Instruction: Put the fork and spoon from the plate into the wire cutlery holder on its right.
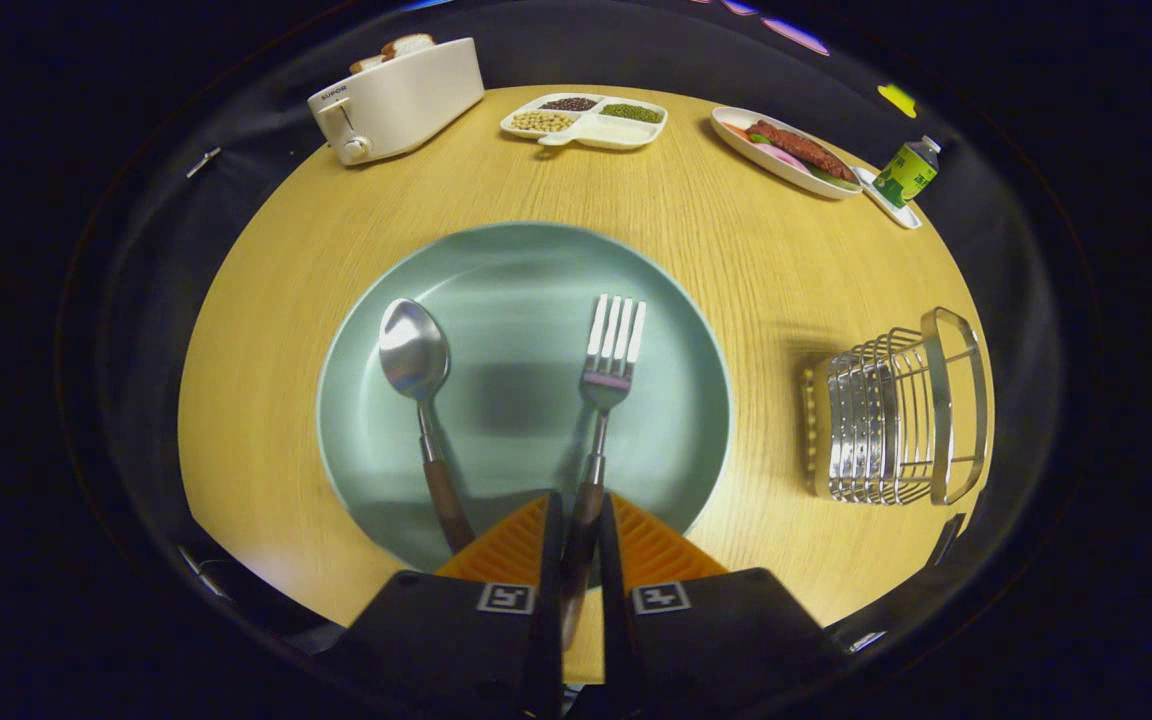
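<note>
Pale wood grain runs across the round bench [736, 260], which carries everything within a dark-walled booth. Nearest, the gripper [579, 535] points forward and down over the near rim of the plate [516, 300], its two fingers drawn close on either side of the fork [604, 390]. They sit at the dark handle, close to the join with the metal neck, and appear to press it from both sides, so the hold looks like a firm pinch. Gripping at the handle makes sense: it leaves the tines free ahead, and the fork could later be tipped upright and dropped into the holder. The fork lies straight along the line of the fingers, tines pointing away, which suggests the person lined the tool up with the handle before closing. Just beside it, to the left, the spoon [418, 400] rests on the same plate, bowl away, handle slanting towards the fingers, untouched. Well apart on the right stands the wire cutlery holder [896, 420], with nothing visible inside it. Beyond, along the far edge, sit a toaster [396, 100], a divided dish [586, 122], a plate of food [786, 150] and a small bottle [908, 172].
</note>
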`<state>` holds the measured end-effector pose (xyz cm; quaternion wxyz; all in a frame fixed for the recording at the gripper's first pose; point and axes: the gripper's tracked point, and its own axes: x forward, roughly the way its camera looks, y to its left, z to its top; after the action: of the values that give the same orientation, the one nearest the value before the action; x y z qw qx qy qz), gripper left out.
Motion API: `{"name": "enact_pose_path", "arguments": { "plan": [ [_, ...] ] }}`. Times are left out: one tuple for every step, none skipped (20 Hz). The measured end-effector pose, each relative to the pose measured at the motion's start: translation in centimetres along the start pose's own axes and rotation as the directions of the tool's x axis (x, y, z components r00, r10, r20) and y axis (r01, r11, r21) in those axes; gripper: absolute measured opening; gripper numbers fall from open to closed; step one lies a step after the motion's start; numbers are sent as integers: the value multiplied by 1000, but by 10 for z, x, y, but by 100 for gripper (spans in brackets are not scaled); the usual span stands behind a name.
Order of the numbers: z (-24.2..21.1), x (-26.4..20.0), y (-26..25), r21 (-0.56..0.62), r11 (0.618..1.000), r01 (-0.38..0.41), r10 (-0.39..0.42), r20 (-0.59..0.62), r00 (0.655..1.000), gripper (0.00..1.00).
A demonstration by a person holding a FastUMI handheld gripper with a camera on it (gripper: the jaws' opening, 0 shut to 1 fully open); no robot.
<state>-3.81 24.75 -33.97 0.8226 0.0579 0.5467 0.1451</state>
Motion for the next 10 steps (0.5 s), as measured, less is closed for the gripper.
{"name": "enact_pose_path", "arguments": {
  "plan": [
    [1,-1,0,-9,1000,-9,9,4,1000,14],
    [0,-1,0,-14,1000,-24,24,4,1000,12],
    [1,-3,-1,-12,999,-29,30,8,1000,11],
    [2,-4,-1,-8,999,-39,39,15,999,11],
    [5,-7,-2,-1,999,-48,48,28,998,11],
    [7,-12,-1,4,998,-63,62,38,997,11],
    [10,-17,-1,5,997,-79,79,47,996,11],
    [14,-25,-2,-5,995,-95,95,61,994,11],
    [18,-34,-5,-24,994,-103,105,78,991,11],
    [22,-43,-9,-49,993,-111,116,95,989,11]
  ]
}}
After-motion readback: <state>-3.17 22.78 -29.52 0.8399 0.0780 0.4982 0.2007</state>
